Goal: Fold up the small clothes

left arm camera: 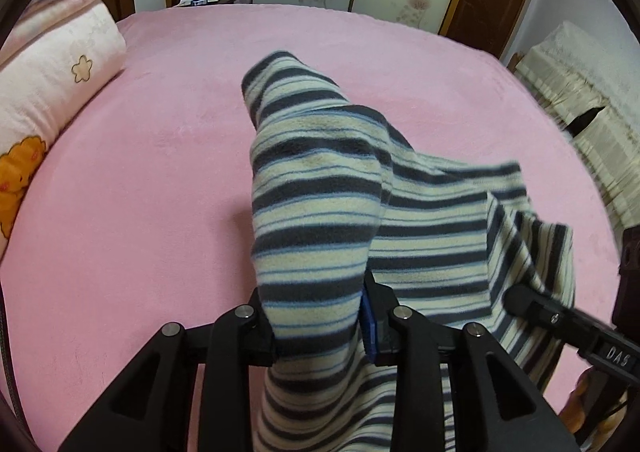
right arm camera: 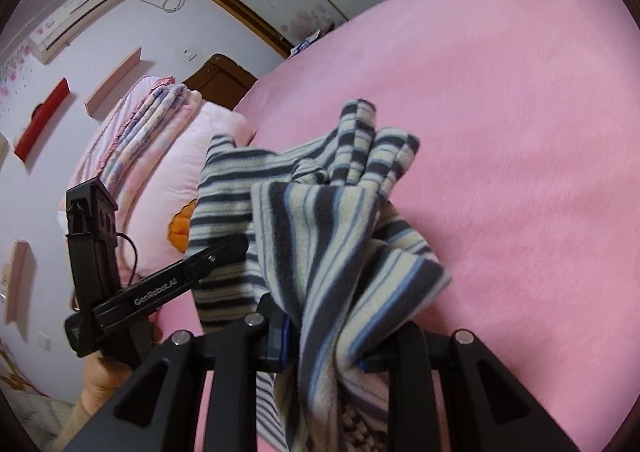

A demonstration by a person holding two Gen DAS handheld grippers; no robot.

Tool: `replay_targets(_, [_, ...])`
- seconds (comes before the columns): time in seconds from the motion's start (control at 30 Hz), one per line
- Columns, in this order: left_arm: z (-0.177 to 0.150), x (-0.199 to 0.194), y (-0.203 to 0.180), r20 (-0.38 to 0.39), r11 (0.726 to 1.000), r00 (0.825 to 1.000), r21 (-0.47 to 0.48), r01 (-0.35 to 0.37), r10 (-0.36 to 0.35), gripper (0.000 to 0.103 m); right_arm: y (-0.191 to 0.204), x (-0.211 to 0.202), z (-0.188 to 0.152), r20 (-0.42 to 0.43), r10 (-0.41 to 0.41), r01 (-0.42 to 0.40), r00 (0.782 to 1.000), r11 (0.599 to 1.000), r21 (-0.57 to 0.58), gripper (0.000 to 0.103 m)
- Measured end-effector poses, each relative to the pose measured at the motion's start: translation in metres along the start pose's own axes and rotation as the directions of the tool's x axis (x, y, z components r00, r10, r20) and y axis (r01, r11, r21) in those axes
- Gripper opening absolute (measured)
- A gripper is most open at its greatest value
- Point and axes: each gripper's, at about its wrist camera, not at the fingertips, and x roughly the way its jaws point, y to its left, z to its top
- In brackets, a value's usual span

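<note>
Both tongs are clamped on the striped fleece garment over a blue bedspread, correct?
Not quite: the plush bedspread is pink, not blue, as the left wrist view shows. The rest holds: the left tongs and right tongs each grip the grey, cream and blue striped fleece garment.

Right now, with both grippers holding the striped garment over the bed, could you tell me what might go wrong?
1. The garment hangs bunched between the left gripper and right gripper, so it may land creased on the bed.
2. Thick folds fill each grip; an edge could slip out.
</note>
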Motion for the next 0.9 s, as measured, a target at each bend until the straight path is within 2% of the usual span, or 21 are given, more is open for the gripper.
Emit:
replay_targets(0.17, [-0.003,0.048,-0.003,-0.031,0.999,0.998,0.018,-0.048,0.048,0.037,-0.025,0.035,0.007,-0.038,-0.076,0.077,0.996,0.997,0.01,0.023])
replay_targets(0.23, [-0.009,0.067,-0.001,-0.023,0.995,0.995,0.027,-0.098,0.099,0.048,-0.039,0.047,0.005,-0.044,-0.113,0.114,0.993,0.993,0.018,0.023])
replay_targets(0.3, [-0.016,0.08,0.006,-0.003,0.988,0.988,0.03,-0.151,0.151,0.076,-0.049,0.058,0.004,-0.06,-0.138,0.139,0.989,0.99,0.009,0.026])
replay_targets(0.37, [-0.019,0.077,0.011,0.026,0.987,0.987,0.016,-0.158,0.158,0.084,-0.057,0.062,0.004,-0.071,-0.165,0.164,0.984,0.986,-0.017,0.034])
replay_targets(0.4, [-0.021,0.073,0.016,0.042,0.989,0.989,0.003,-0.145,0.145,0.084,-0.057,0.063,0.005,-0.072,-0.171,0.169,0.983,0.985,-0.029,0.04])
replay_targets(0.47, [-0.023,0.059,0.028,0.083,0.989,0.986,-0.03,-0.144,0.146,0.084,-0.055,0.055,0.007,-0.063,-0.188,0.184,0.98,0.981,-0.065,0.044])
replay_targets(0.57, [-0.035,0.02,0.042,0.182,0.975,0.958,-0.078,-0.209,0.22,0.084,-0.043,0.028,0.007,-0.013,-0.213,0.21,0.977,0.969,-0.129,0.044])
replay_targets(0.67, [-0.053,-0.011,0.039,0.238,0.966,0.937,-0.066,-0.248,0.257,0.084,-0.02,-0.011,-0.002,0.117,-0.252,0.272,0.961,0.938,-0.215,0.044])
replay_targets(0.73, [-0.072,-0.03,0.028,0.258,0.973,0.938,-0.042,-0.229,0.232,0.084,0.002,-0.029,-0.015,0.162,-0.239,0.277,0.957,0.918,-0.282,0.044])
replay_targets(0.83, [-0.097,-0.041,0.011,0.261,0.985,0.95,-0.025,-0.169,0.169,0.084,0.035,-0.036,-0.039,0.153,-0.208,0.252,0.966,0.894,-0.371,0.044])
replay_targets(0.9, [-0.114,-0.036,-0.003,0.234,0.99,0.962,-0.031,-0.138,0.141,0.084,0.054,-0.03,-0.056,0.142,-0.199,0.241,0.97,0.877,-0.415,0.043])
